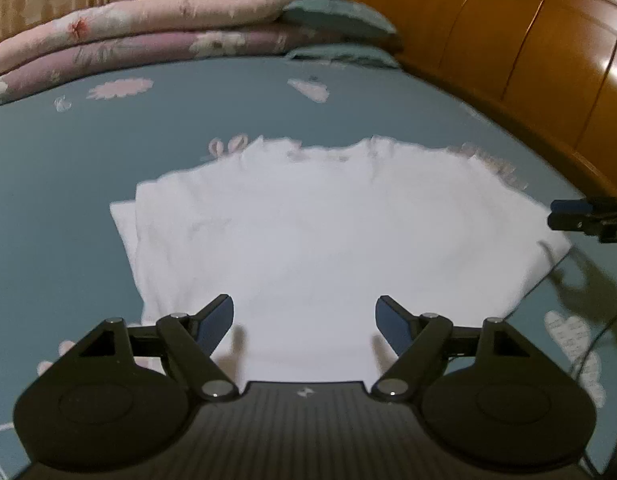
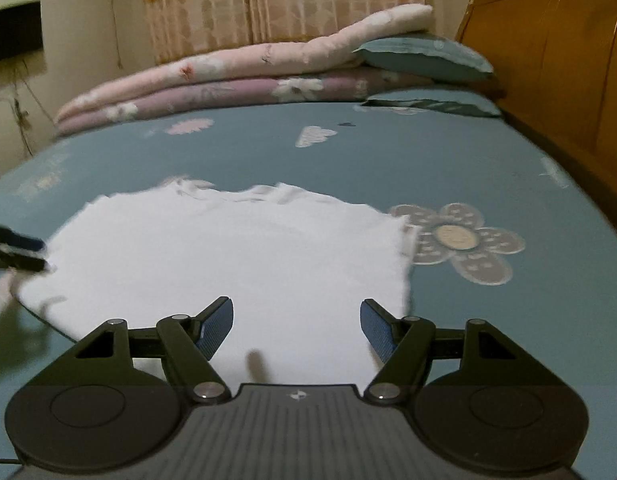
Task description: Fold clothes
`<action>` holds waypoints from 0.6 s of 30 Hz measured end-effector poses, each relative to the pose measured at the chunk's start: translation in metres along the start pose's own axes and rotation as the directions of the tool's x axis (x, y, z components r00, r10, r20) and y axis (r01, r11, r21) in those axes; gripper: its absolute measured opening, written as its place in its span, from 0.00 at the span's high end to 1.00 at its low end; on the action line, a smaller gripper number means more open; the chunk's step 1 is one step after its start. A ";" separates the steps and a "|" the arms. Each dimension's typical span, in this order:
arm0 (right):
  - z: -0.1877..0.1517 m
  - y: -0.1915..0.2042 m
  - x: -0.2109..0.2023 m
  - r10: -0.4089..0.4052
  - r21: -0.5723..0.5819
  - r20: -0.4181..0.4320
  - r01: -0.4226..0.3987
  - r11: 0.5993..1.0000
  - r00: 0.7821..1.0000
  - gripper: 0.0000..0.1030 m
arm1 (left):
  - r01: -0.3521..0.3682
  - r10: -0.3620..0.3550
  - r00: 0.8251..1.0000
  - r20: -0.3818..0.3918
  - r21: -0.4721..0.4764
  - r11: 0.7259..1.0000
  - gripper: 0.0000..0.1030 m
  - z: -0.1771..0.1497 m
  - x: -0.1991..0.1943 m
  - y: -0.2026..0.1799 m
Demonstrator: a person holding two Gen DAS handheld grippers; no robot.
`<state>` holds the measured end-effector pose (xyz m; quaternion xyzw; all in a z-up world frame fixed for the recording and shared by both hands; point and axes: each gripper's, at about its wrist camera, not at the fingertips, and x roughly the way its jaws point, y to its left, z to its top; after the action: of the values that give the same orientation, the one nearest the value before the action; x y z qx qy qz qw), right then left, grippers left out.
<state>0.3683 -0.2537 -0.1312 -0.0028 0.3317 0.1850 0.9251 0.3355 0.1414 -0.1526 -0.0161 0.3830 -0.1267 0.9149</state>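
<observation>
Left tongs (image 1: 304, 322): jaws spread wide, nothing between them, hovering over the near edge of the white cotton garment (image 1: 308, 232), which lies flat on the blue flower-print bedsheet (image 1: 48, 200), roughly mid-bed. Its left edge shows stacked layers, so it looks at least partly folded; can't tell if more folds are due or it's finished.

Right tongs (image 2: 296, 326): also wide open, empty, above the near right part of the same cloth w/ a ragged right edge close by.

Risks, as judgement:
- Thin cloth on a soft sheet: a low pinch could grab the bedsheet too, dragging both.
- Pinching only the top layer at the left would peel the stack apart.
- The two tongs lifting unevenly would skew the fold, leaving corners mismatched.
- White fabric is glare-washed, so edges are hard to read and a grab may miss.
</observation>
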 end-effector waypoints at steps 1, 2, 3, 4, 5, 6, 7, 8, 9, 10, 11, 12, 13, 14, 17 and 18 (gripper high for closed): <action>-0.002 0.000 0.003 0.002 0.005 -0.005 -0.002 1.000 1.000 0.28 | -0.019 0.019 1.000 -0.013 -0.009 1.000 0.24 -0.004 0.005 0.000; -0.008 0.000 0.008 -0.017 0.001 -0.024 0.017 1.000 1.000 0.28 | -0.037 0.037 0.999 -0.026 -0.016 0.999 0.24 -0.010 0.006 0.003; -0.016 -0.004 0.013 -0.045 -0.001 -0.060 0.045 0.999 0.997 0.28 | -0.049 0.048 0.999 -0.023 -0.009 0.999 0.24 -0.017 0.003 0.005; -0.025 -0.008 0.013 -0.057 -0.003 -0.079 0.057 0.998 0.995 0.28 | -0.060 0.060 0.998 -0.020 -0.001 0.998 0.24 -0.023 0.001 0.007; -0.032 -0.011 0.008 -0.050 -0.009 -0.067 0.050 0.999 0.997 0.30 | -0.070 0.070 0.997 -0.019 0.008 0.998 0.24 -0.028 -0.003 0.008; -0.036 -0.012 0.003 -0.050 -0.017 -0.062 0.049 0.999 0.997 0.30 | -0.075 0.076 0.997 -0.026 0.022 0.997 0.24 -0.027 -0.007 0.007; -0.035 -0.011 -0.003 -0.058 -0.027 -0.067 0.056 0.998 0.996 0.29 | -0.080 0.081 0.996 -0.032 0.035 0.996 0.24 -0.026 -0.011 0.005; -0.034 -0.009 -0.008 -0.069 -0.040 -0.067 0.066 0.997 0.995 0.29 | -0.080 0.082 0.996 -0.035 0.046 0.996 0.24 -0.024 -0.014 0.003; -0.030 -0.005 -0.013 -0.079 -0.055 -0.056 0.076 0.996 0.995 0.29 | -0.064 0.066 0.998 -0.023 0.052 0.997 0.24 -0.019 -0.013 -0.003; -0.025 0.000 -0.017 -0.082 -0.069 -0.038 0.079 0.994 0.996 0.29 | -0.049 0.049 0.999 -0.012 0.058 0.997 0.24 -0.014 -0.012 -0.008; -0.020 0.006 -0.019 -0.071 -0.075 -0.020 0.070 0.995 0.997 0.28 | -0.033 0.033 0.999 -0.001 0.064 0.997 0.23 -0.010 -0.011 -0.014; -0.014 0.013 -0.018 -0.046 -0.075 -0.002 0.046 0.996 0.999 0.28 | -0.017 0.017 1.000 0.011 0.070 0.997 0.23 -0.005 -0.009 -0.020; -0.010 0.021 -0.015 -0.024 -0.079 0.006 0.024 0.997 1.000 0.28 | -0.002 0.000 1.000 0.022 0.076 0.997 0.23 0.000 -0.008 -0.026; -0.009 0.028 -0.009 -0.006 -0.087 0.004 0.006 0.996 1.000 0.28 | 0.014 -0.016 0.999 0.031 0.084 0.996 0.23 0.004 -0.006 -0.032; -0.008 0.048 0.011 0.026 -0.125 -0.014 -0.028 0.992 1.000 0.28 | 0.028 -0.031 0.999 0.017 0.121 0.992 0.22 0.000 0.008 -0.055; -0.011 0.053 0.017 0.026 -0.131 -0.029 -0.030 0.991 0.999 0.28 | 0.029 -0.030 1.000 0.008 0.129 0.991 0.22 -0.003 0.013 -0.061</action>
<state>0.3549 -0.2001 -0.1441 -0.0616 0.3313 0.2193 0.9156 0.3287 0.0799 -0.1558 0.0368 0.3692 -0.1645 0.9139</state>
